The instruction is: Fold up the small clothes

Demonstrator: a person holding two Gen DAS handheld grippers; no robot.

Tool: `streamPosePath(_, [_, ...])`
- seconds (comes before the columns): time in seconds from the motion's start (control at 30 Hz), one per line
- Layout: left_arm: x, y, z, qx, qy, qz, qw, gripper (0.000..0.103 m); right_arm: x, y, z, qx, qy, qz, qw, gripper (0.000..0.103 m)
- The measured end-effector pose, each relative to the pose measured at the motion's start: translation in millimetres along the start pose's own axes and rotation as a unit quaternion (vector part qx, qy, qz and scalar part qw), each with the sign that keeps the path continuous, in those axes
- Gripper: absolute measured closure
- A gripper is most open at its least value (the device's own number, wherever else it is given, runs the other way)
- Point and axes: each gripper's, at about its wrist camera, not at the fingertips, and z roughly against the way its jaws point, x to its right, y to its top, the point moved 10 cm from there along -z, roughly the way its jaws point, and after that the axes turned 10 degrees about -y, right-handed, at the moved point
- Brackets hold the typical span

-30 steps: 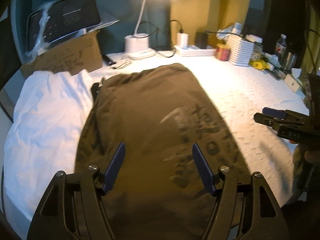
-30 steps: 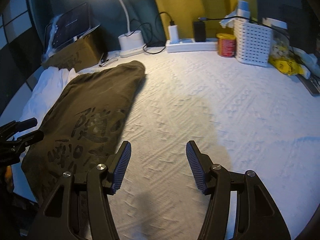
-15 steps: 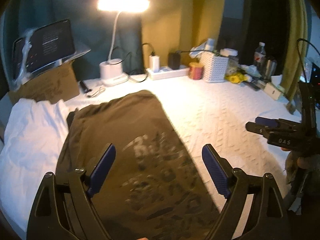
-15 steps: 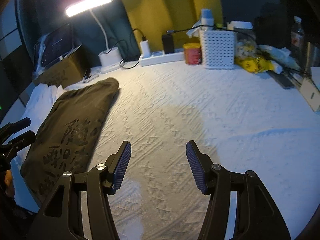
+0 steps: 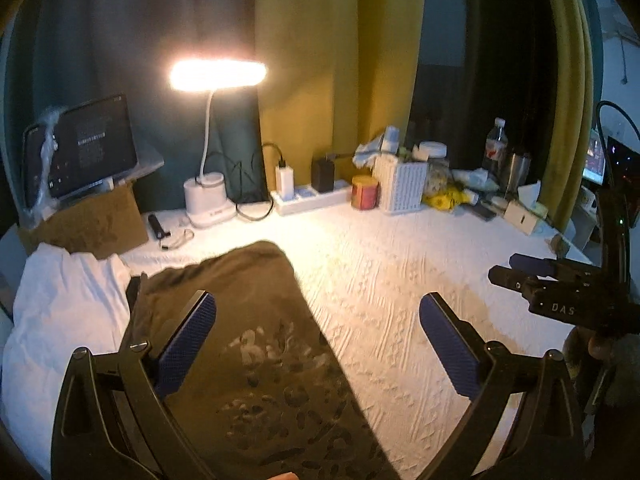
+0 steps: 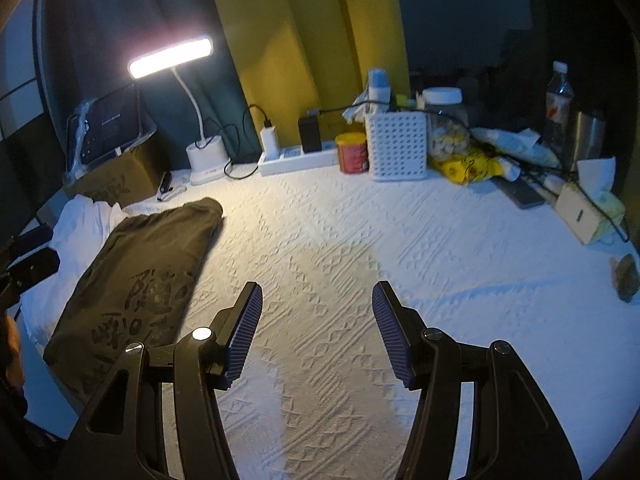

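A folded olive-brown shirt (image 5: 248, 344) with a faded print lies flat on the white textured cloth (image 5: 392, 272), at the left in the right wrist view (image 6: 148, 276). My left gripper (image 5: 316, 316) hovers above the shirt's near end, its jaws opening wide, with nothing between its blue pads (image 5: 188, 340). My right gripper (image 6: 318, 308) hangs open over bare cloth to the right of the shirt, holding nothing; it also shows at the right edge of the left wrist view (image 5: 520, 268). White clothing (image 5: 68, 312) lies bunched to the left of the shirt.
Along the back stand a lit desk lamp (image 5: 208, 196), a power strip (image 5: 308, 200), a red tin (image 5: 364, 192), a white perforated basket (image 5: 404, 184), bottles (image 5: 496, 148) and a tissue box (image 6: 588, 212). A cardboard box with a tablet (image 5: 80, 152) sits back left.
Both grippers have risen and drawn back from the shirt, so more of the room shows. The left gripper's jaws have spread much wider. The right gripper's gap is unchanged.
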Motion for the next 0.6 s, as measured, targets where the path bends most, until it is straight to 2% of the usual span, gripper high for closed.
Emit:
streamPosePath(0.2, [10.6, 16.0, 17.4, 0.031, -0.009, -0.012, 0.9994, 0.002, 5.9, 15.1, 25.6, 0.028, -0.012, 0.000, 1.000, 0.042])
streamPosePath(0.6, [8.0, 35.0, 50.8, 0.085, 0.001, -0.006, 0.9964, 0.002, -2.2, 43.4, 81.1, 0.086, -0.016, 0.016, 0.996, 0.042])
